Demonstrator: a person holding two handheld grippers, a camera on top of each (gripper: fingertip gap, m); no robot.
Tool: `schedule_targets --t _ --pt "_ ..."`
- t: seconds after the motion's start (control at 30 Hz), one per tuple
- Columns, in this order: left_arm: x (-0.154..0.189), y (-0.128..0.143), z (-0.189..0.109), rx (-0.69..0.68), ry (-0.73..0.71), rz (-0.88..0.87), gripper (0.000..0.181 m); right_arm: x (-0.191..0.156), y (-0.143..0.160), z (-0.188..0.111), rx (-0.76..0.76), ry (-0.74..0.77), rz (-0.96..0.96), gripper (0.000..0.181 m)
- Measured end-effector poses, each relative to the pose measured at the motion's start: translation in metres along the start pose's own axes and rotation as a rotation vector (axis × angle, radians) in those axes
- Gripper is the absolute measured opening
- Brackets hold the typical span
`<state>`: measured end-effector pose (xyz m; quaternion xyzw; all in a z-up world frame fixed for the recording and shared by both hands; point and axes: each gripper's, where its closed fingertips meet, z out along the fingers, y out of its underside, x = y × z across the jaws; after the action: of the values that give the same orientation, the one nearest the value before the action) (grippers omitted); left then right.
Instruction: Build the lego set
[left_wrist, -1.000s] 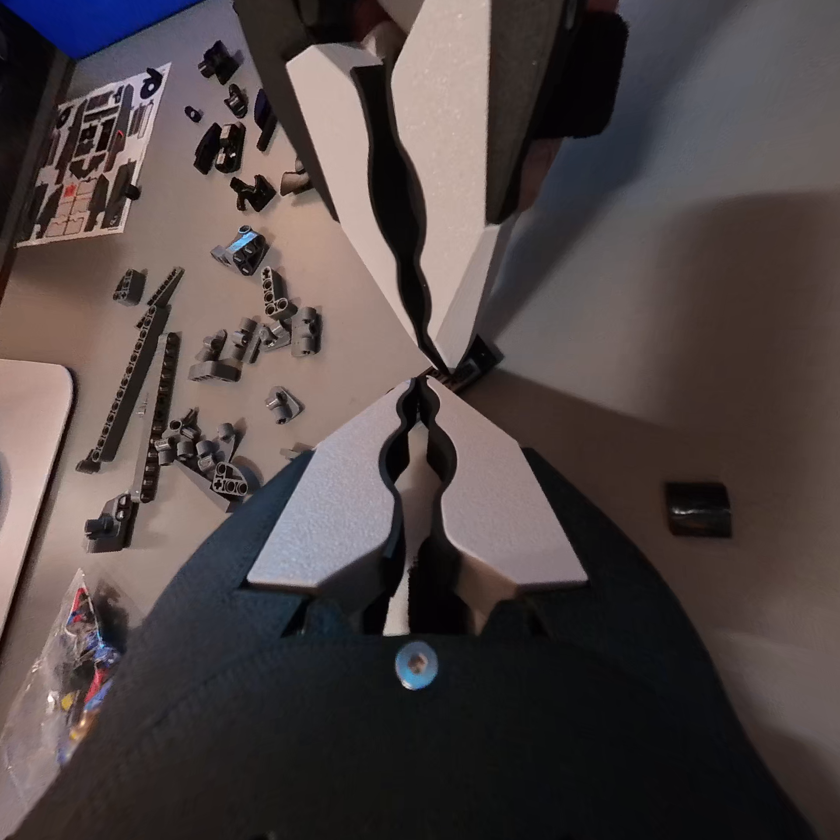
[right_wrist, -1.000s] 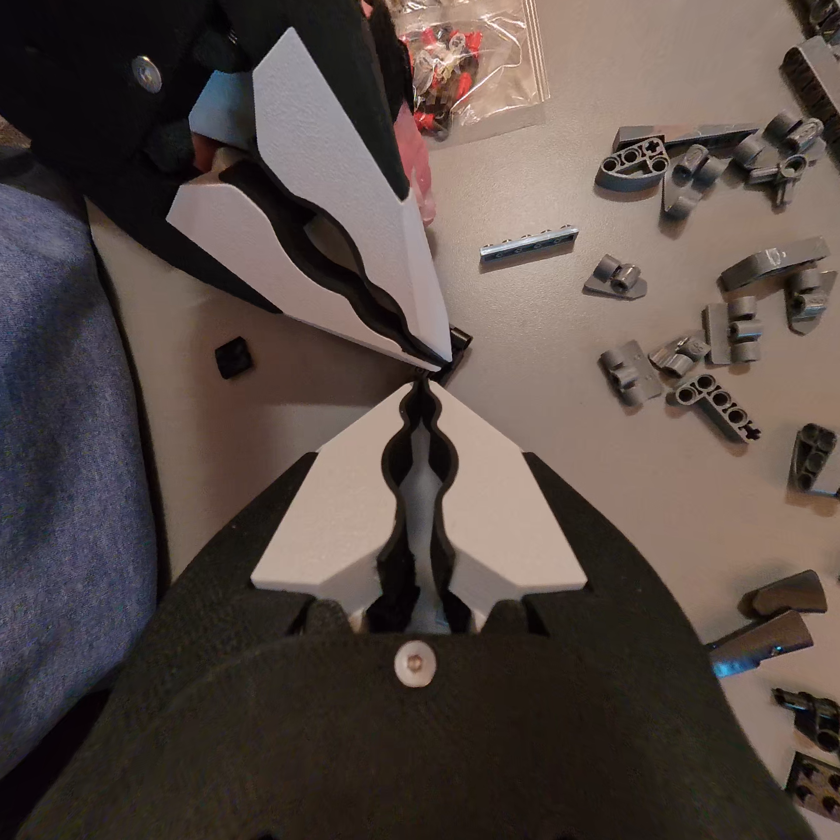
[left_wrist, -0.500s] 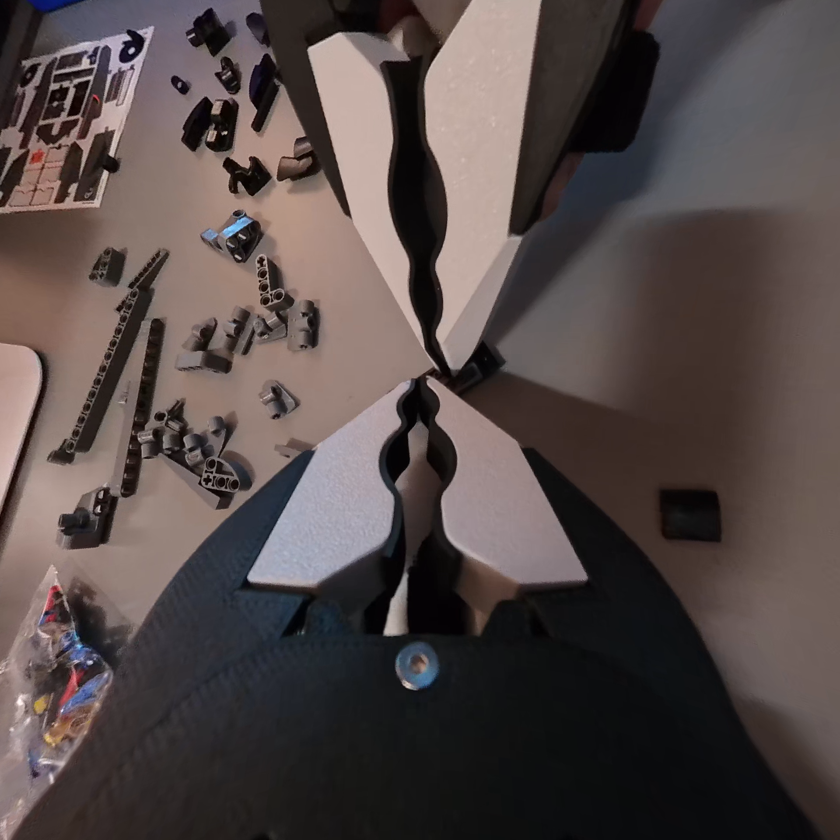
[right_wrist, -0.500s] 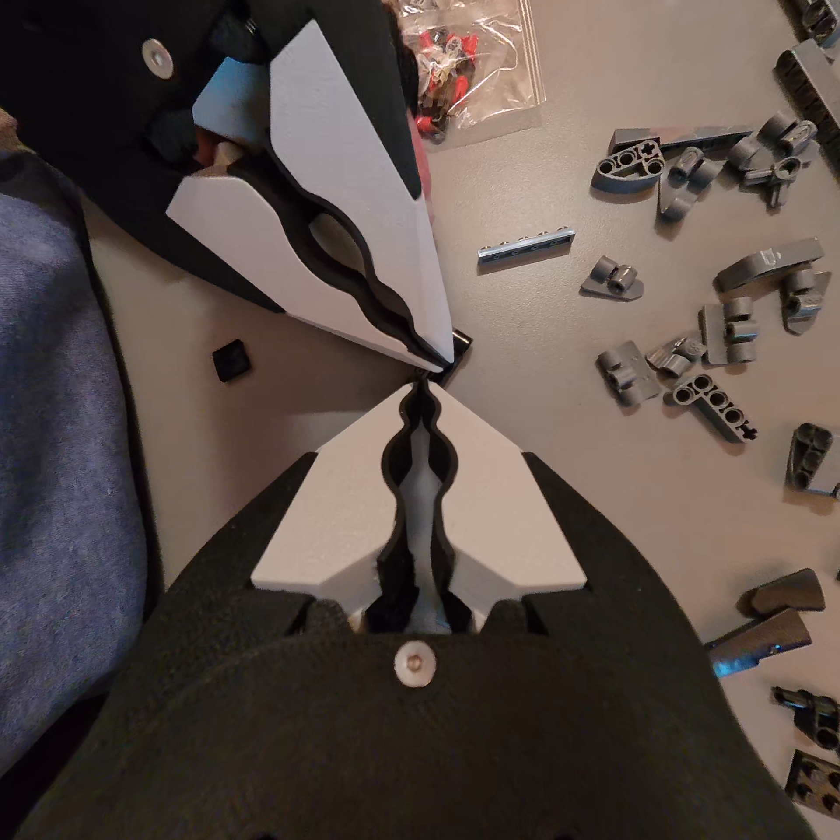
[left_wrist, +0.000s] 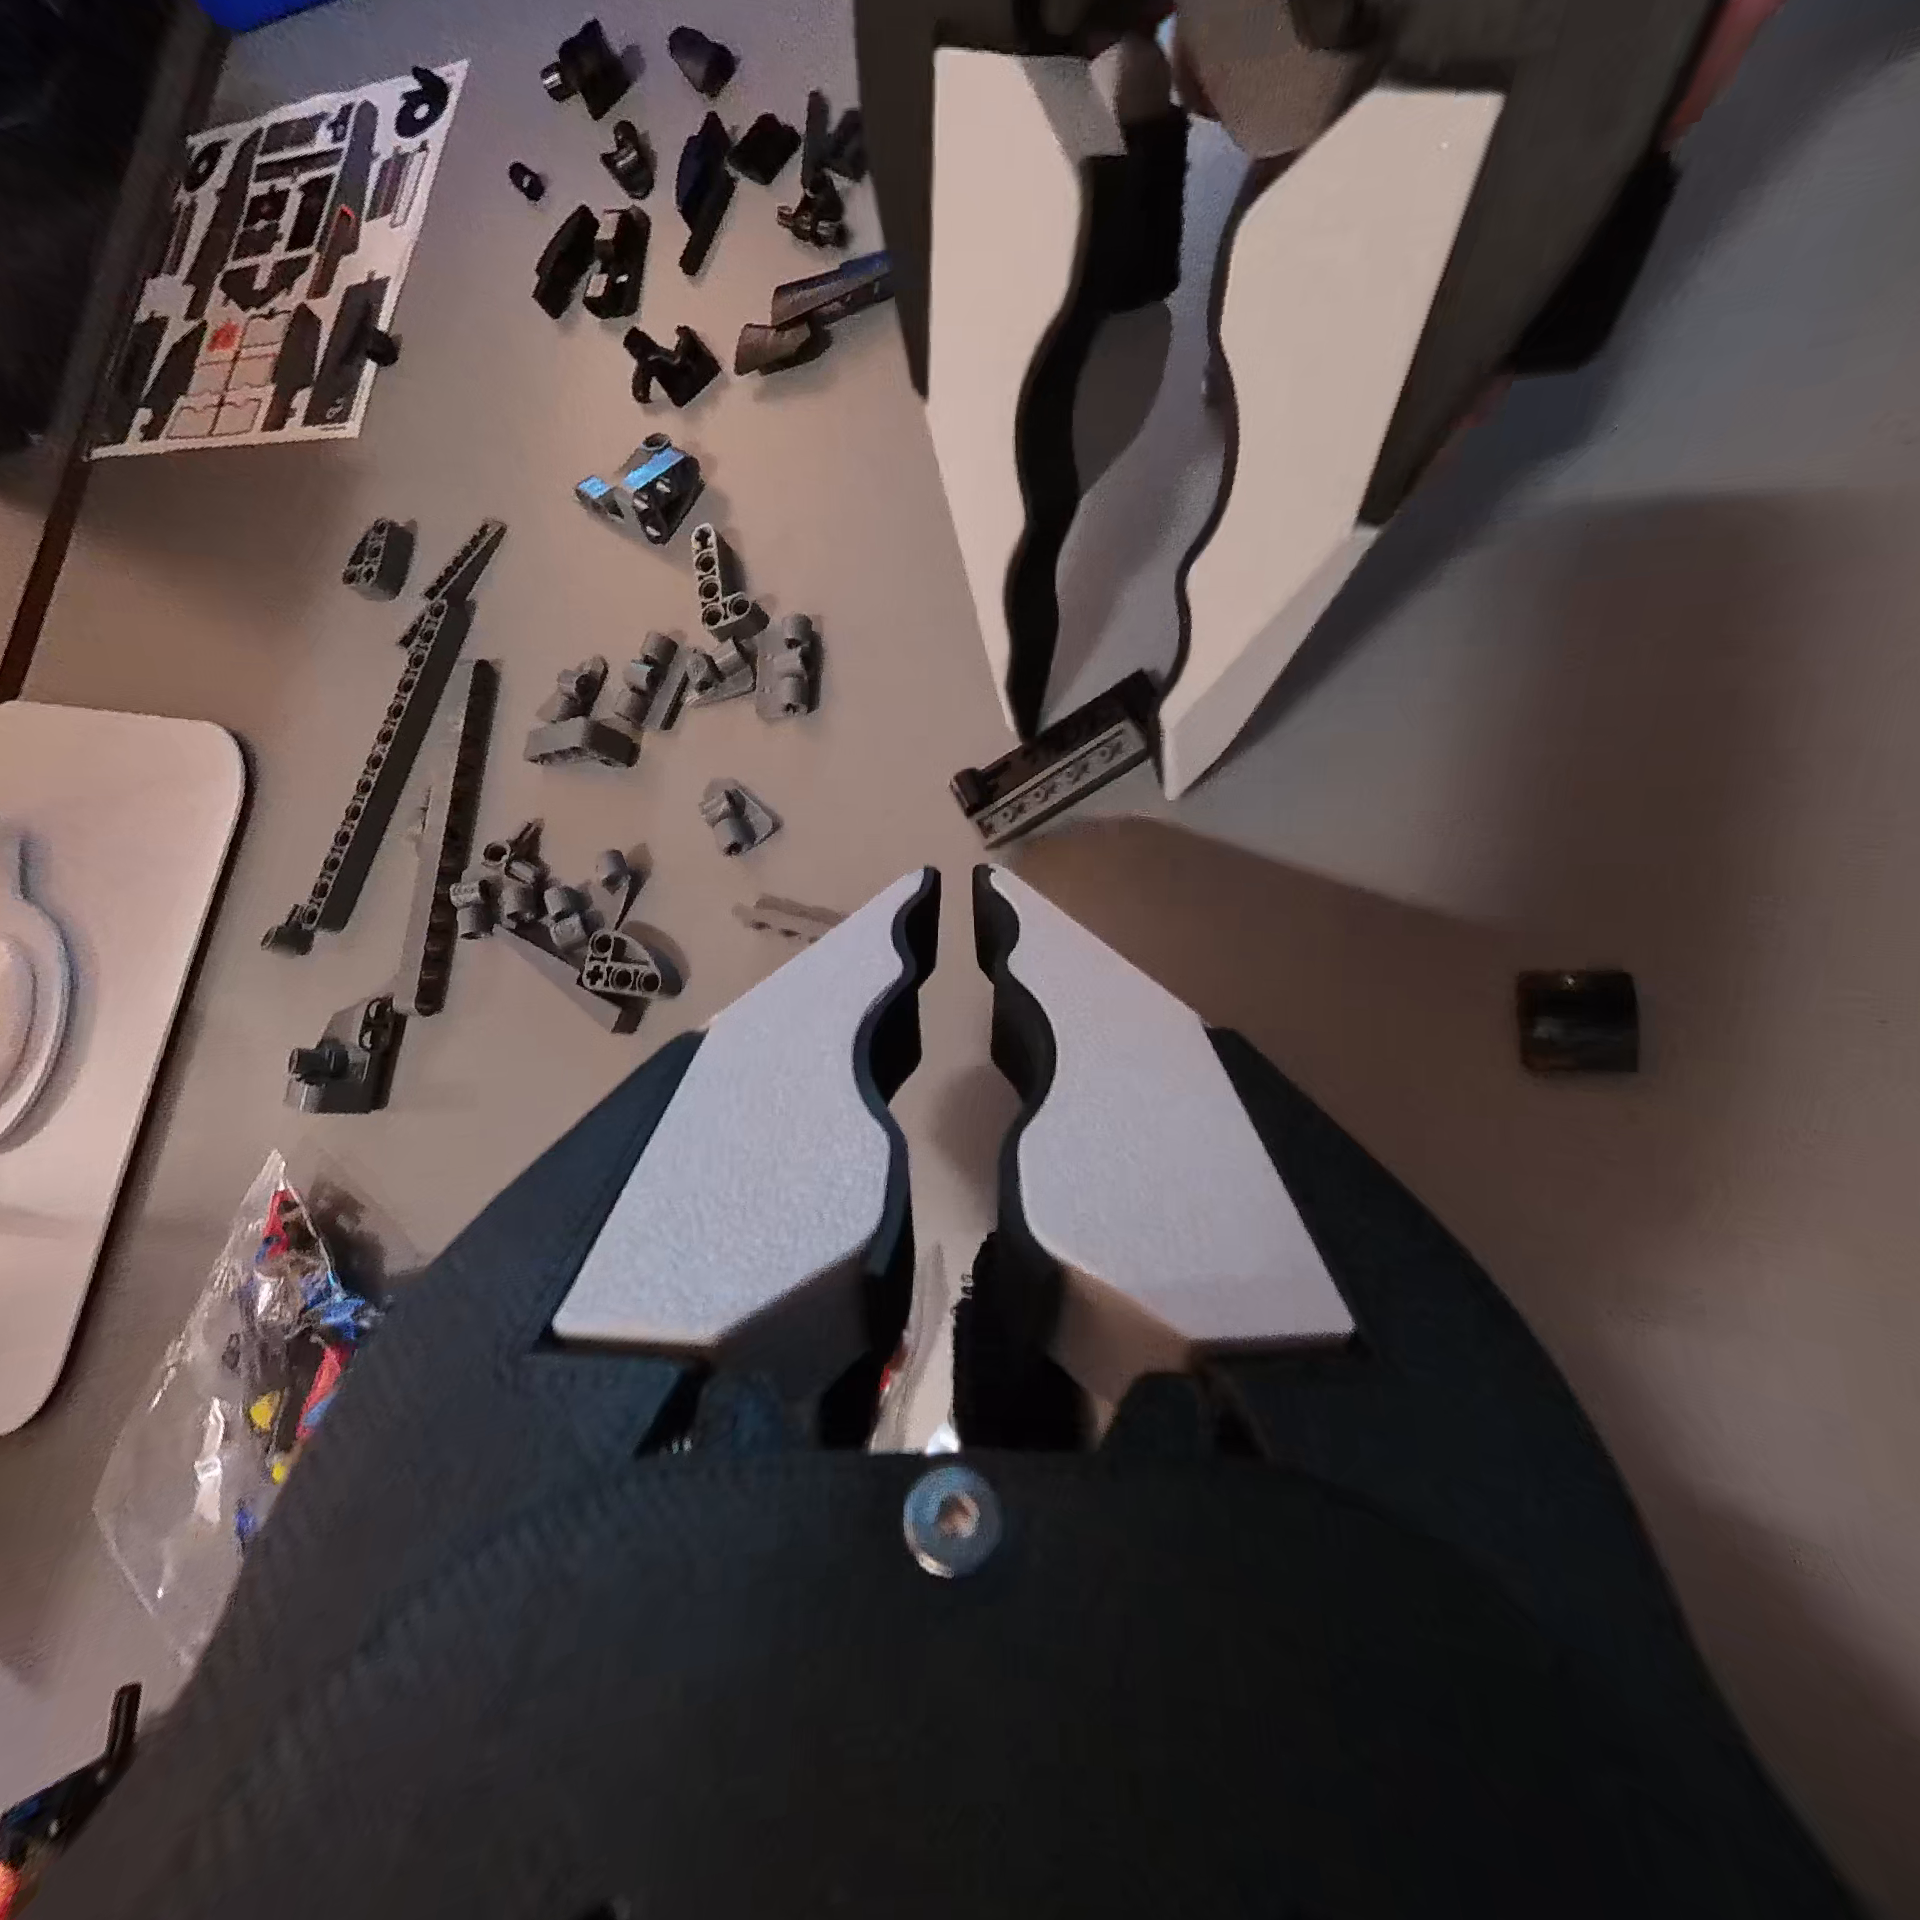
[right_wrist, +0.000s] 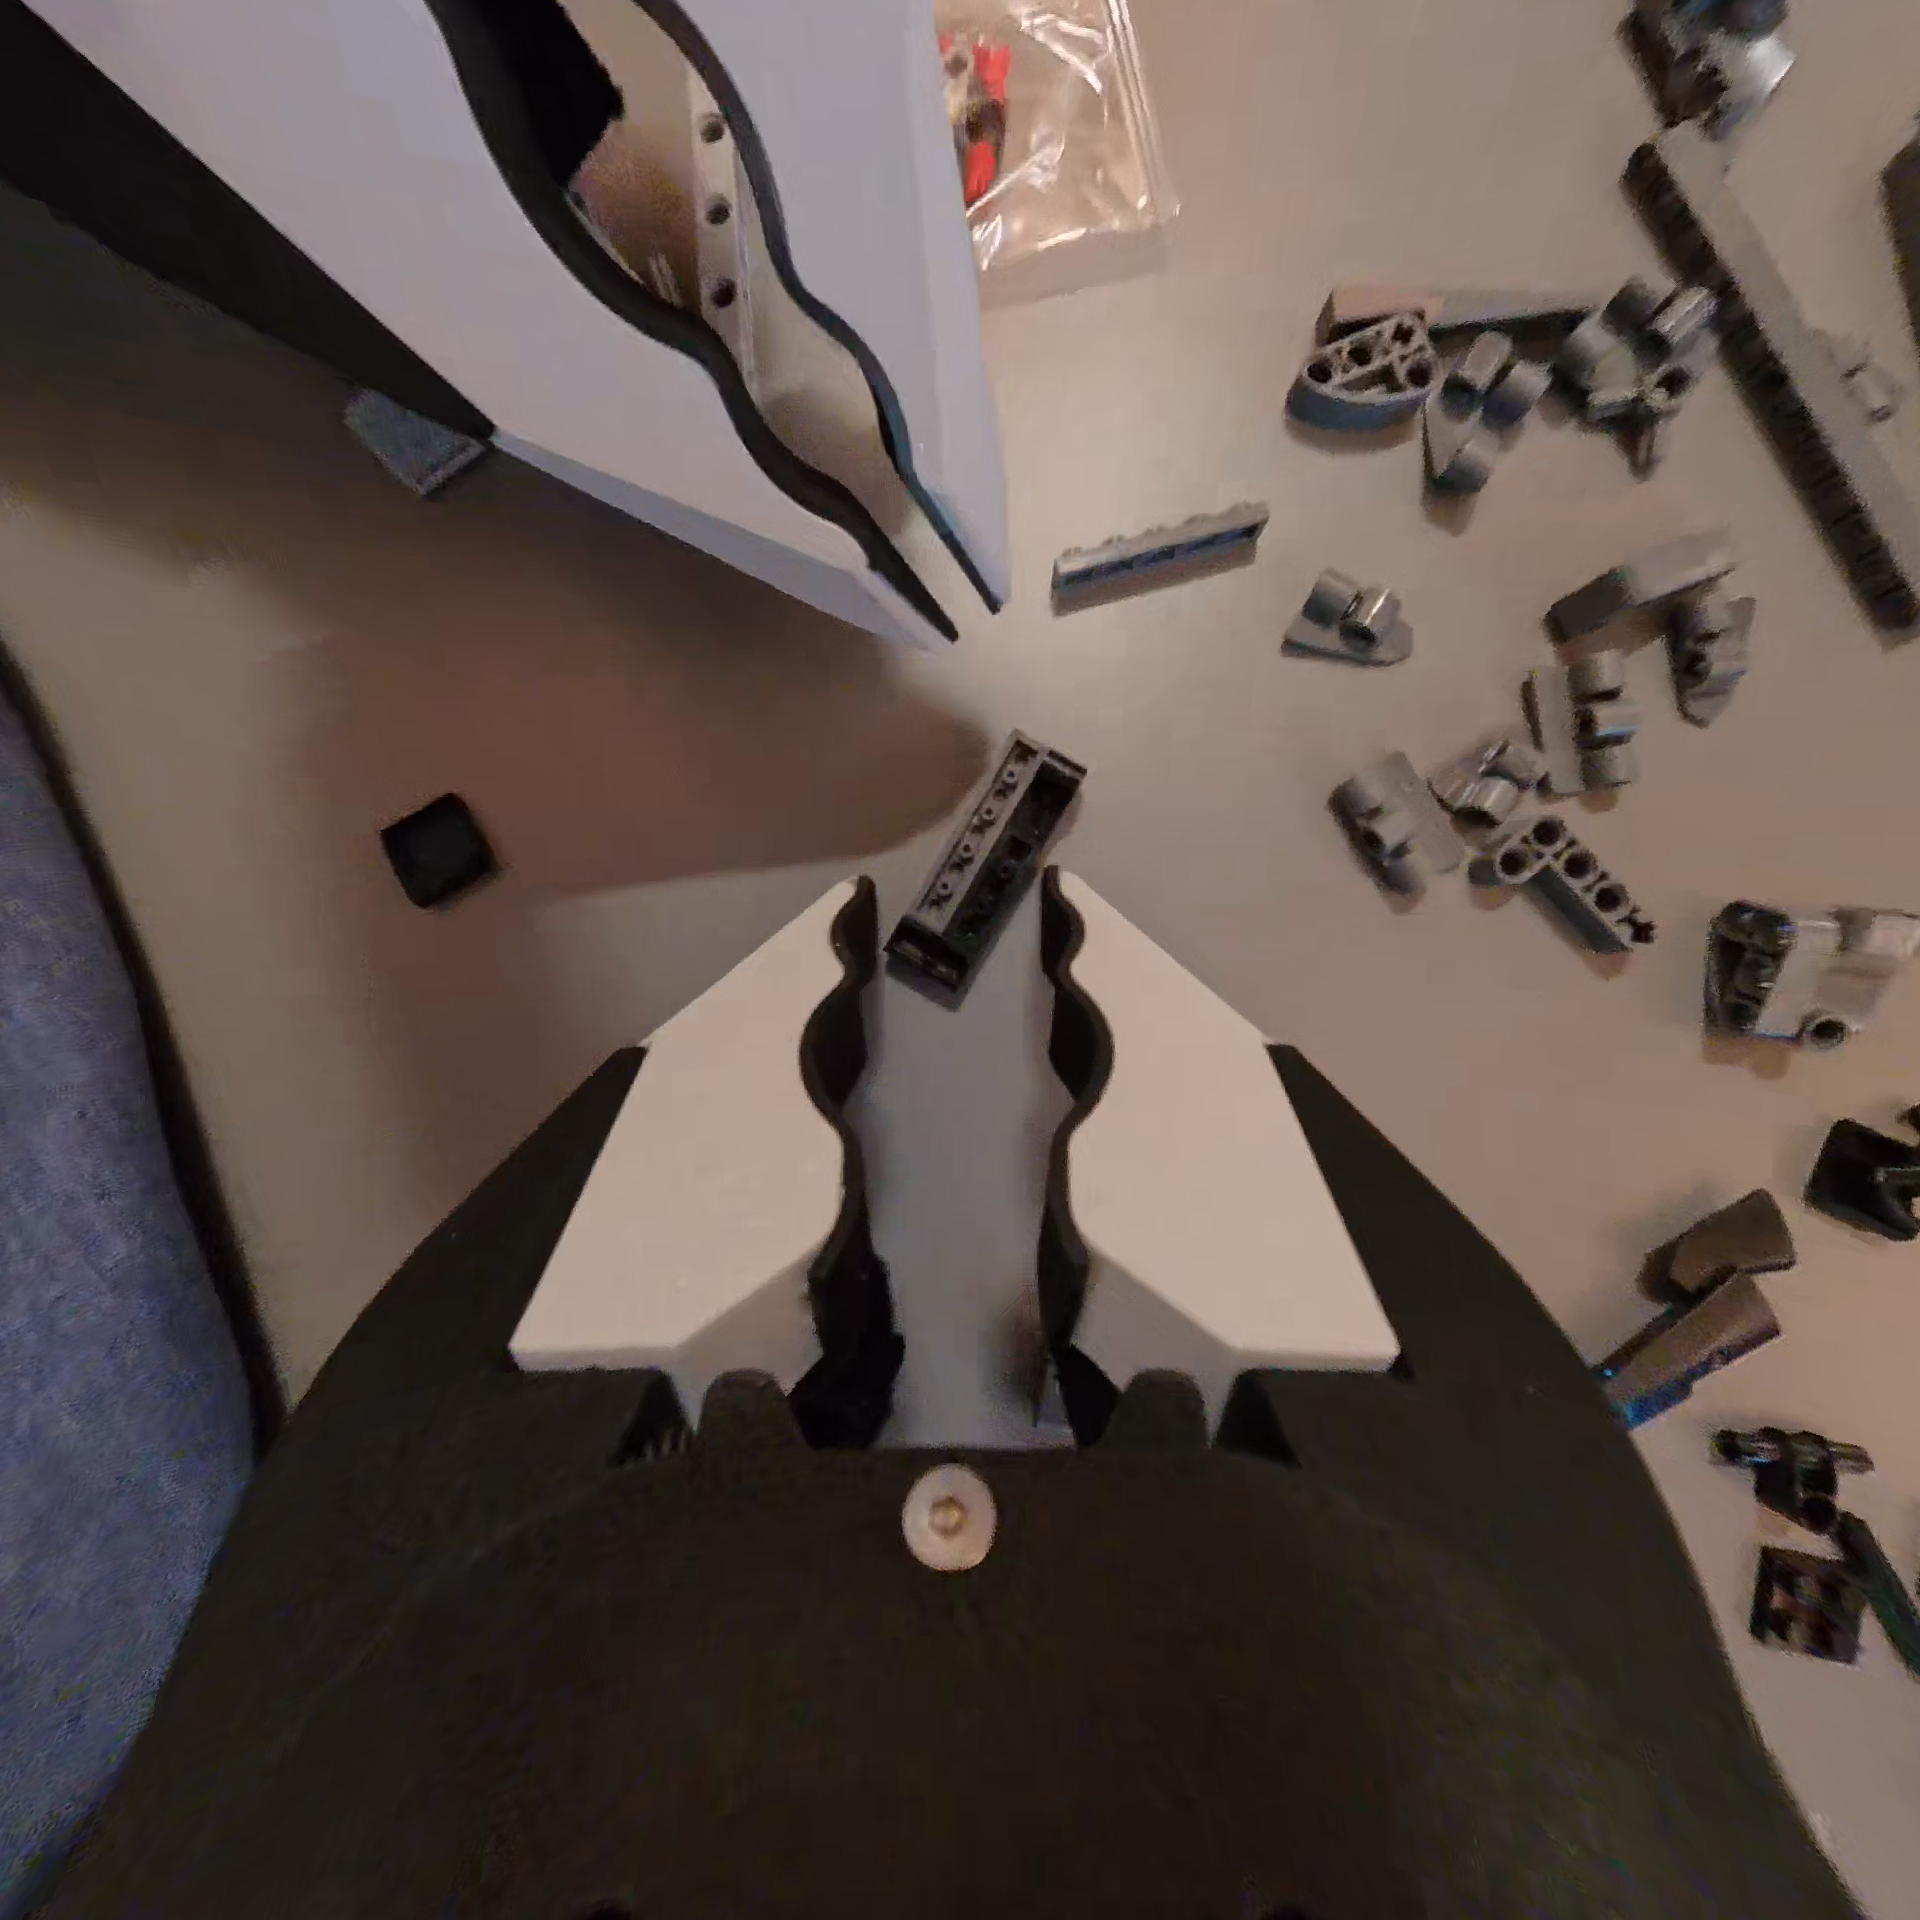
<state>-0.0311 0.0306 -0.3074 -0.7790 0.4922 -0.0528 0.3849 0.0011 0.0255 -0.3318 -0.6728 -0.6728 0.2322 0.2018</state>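
Observation:
A black lego brick (right_wrist: 985, 857) lies loose on the grey table, its hollow underside showing. My right gripper (right_wrist: 958, 878) is open, and the brick's near end lies between its fingertips without being held. In the left wrist view the brick (left_wrist: 1060, 774) lies just below the right gripper (left_wrist: 1101, 753). My left gripper (left_wrist: 956, 871) is open by a narrow gap and empty, a short way from the brick. It also shows in the right wrist view (right_wrist: 977, 620), beyond the brick's far end.
Loose grey pieces (left_wrist: 665, 686), long beams (left_wrist: 384, 748) and black pieces (left_wrist: 623, 249) lie to the left. A sticker sheet (left_wrist: 281, 270), a bag of parts (left_wrist: 270, 1351), a white tray (left_wrist: 104, 1039) and a small black piece (left_wrist: 1577, 1020) are there too. Blue fabric (right_wrist: 83, 1299) borders the table. Some 5 centimetres of space lies between my two pairs of fingers.
Both grippers were shut tip to tip on the black brick. Both have now opened and drawn apart, and the brick lies loose on the table.

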Motion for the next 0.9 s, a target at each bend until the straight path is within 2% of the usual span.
schedule_targets --t 0.03,0.2,0.33,0.43,0.47,0.6,0.7,0.77,0.9 --pt "-0.001 0.001 -0.001 0.003 -0.007 -0.003 0.004 0.0 -0.001 0.001 -0.005 0.017 -0.011 0.018" --pt "-0.008 0.001 -0.01 0.028 -0.064 -0.016 0.012 0.004 -0.01 0.002 0.03 0.025 -0.007 0.014" --pt "-0.028 -0.008 -0.031 0.125 -0.133 -0.128 0.018 0.002 -0.048 -0.02 0.255 -0.049 0.06 0.014" --pt "-0.045 -0.021 -0.054 0.261 -0.183 -0.247 0.017 0.007 -0.076 -0.038 0.405 -0.082 0.116 0.013" --pt "-0.047 -0.026 -0.062 0.307 -0.171 -0.264 0.029 0.008 -0.084 -0.044 0.456 -0.108 0.15 0.013" --pt "-0.057 -0.037 -0.086 0.421 -0.183 -0.309 0.032 0.013 -0.105 -0.055 0.553 -0.152 0.213 0.013" --pt "-0.063 -0.038 -0.096 0.408 -0.242 -0.216 0.038 0.007 -0.117 -0.062 0.588 -0.236 0.234 0.014" --pt "-0.061 -0.042 -0.099 0.389 -0.265 -0.09 0.045 0.003 -0.122 -0.066 0.601 -0.317 0.271 0.014" --pt "-0.046 -0.049 -0.1 0.333 -0.277 0.19 0.045 -0.018 -0.117 -0.062 0.468 -0.463 0.242 0.014"
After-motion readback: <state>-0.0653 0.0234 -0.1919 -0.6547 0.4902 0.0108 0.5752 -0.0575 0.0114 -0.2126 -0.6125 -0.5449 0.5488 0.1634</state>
